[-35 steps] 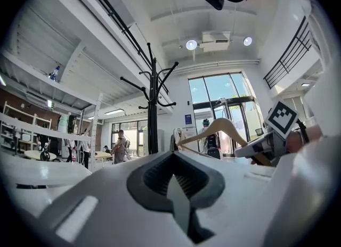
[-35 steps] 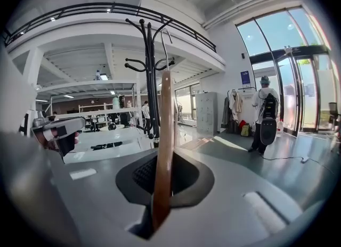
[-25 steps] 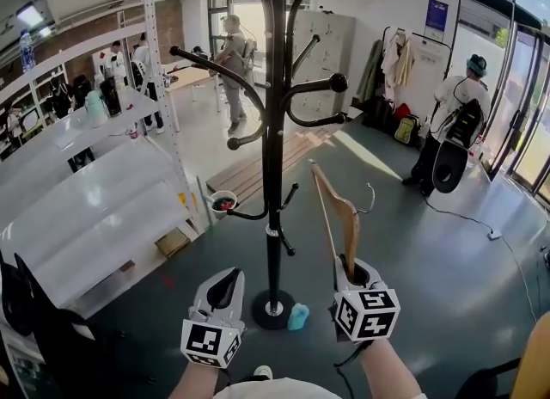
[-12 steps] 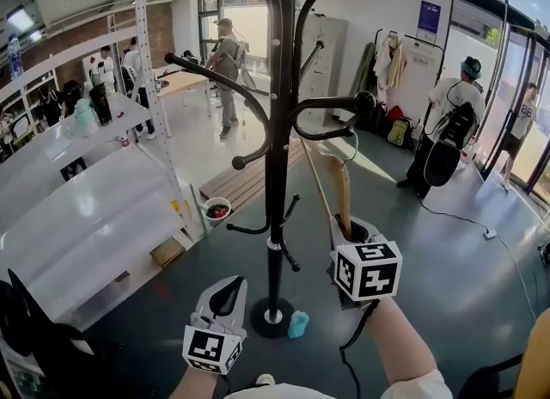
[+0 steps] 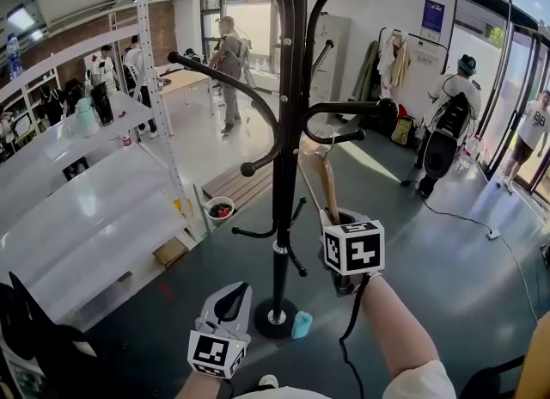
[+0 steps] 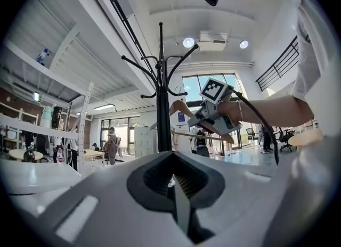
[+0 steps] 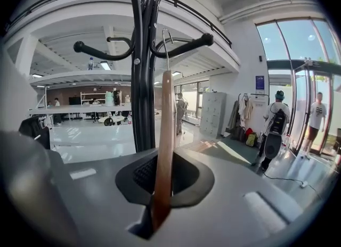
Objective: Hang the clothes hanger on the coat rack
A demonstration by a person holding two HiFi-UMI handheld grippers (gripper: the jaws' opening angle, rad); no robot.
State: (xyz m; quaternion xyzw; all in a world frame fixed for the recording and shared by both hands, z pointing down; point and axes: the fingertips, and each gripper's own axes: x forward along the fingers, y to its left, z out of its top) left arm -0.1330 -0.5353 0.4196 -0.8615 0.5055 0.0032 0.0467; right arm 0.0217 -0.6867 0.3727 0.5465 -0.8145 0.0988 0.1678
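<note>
A tall black coat rack with curved arms stands on the dark floor in front of me. My right gripper is shut on a wooden clothes hanger, held upright just right of the pole. In the right gripper view the wooden hanger rises from the jaws, and its metal hook sits close beside a knobbed arm of the coat rack; whether they touch is unclear. My left gripper hangs low near the rack's base, shut and empty. The left gripper view shows the coat rack and the hanger.
White shelving runs along the left. A small blue object lies by the rack's round base. Several people stand in the background, one with a backpack at the right near the glass doors. A wooden bench lies behind the rack.
My right gripper has lifted the hanger up and leftward, bringing its hook from the open space right of the rack up beside a rack arm. The left gripper has stayed low.
</note>
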